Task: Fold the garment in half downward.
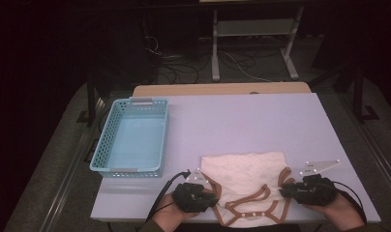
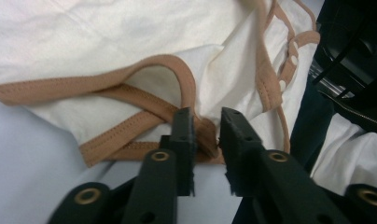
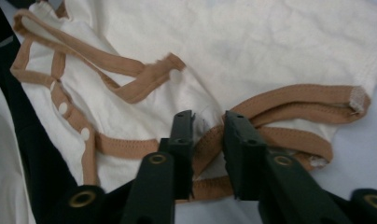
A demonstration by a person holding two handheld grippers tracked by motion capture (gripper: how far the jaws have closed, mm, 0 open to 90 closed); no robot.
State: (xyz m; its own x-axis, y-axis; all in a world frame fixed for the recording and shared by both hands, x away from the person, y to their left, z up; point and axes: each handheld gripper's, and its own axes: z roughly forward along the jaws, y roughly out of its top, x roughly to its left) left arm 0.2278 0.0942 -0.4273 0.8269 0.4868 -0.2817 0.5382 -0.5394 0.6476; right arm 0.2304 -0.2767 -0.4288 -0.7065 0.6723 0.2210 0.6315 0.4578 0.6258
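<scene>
**Ana:** Tongs first: the left tongs (image 2: 206, 135) stand a little apart, jaws either side of a brown-bound edge without pressing it. Same with the right tongs (image 3: 209, 137), slightly spread over a trim band, pinching nothing. In the high view they sit at about seven and five o'clock on the tabletop (image 1: 251, 116).

**Ben:** Going from big to small, what's there?

**Ana:** That tabletop is pale lilac, smooth and flat. At ten o'clock sits a light blue basket (image 1: 102, 140), rigid plastic with perforated walls. At six o'clock, between the two hands, lies the cream garment (image 1: 244, 169), its lower end at the tabletop's near edge.

**Ben:** How will it handle?

**Ana:** I'd judge it very light and limp: thin knit cloth, softly creased, with no stiffness. Lift one corner and the rest will sag and drag, so it wants both hands.

**Ben:** Where to grab?

**Ana:** The tan binding (image 3: 294, 95) is the best bet. It's a stitched, doubled band, thicker than the body cloth, so jaws should bite it without sliding. It loops round the openings and crosses itself near each gripper.

**Ben:** Anything smaller?

**Ana:** A row of small white snaps (image 3: 63, 108) along one band; hard, round, probably slippery. I'd avoid clamping on those.
</scene>
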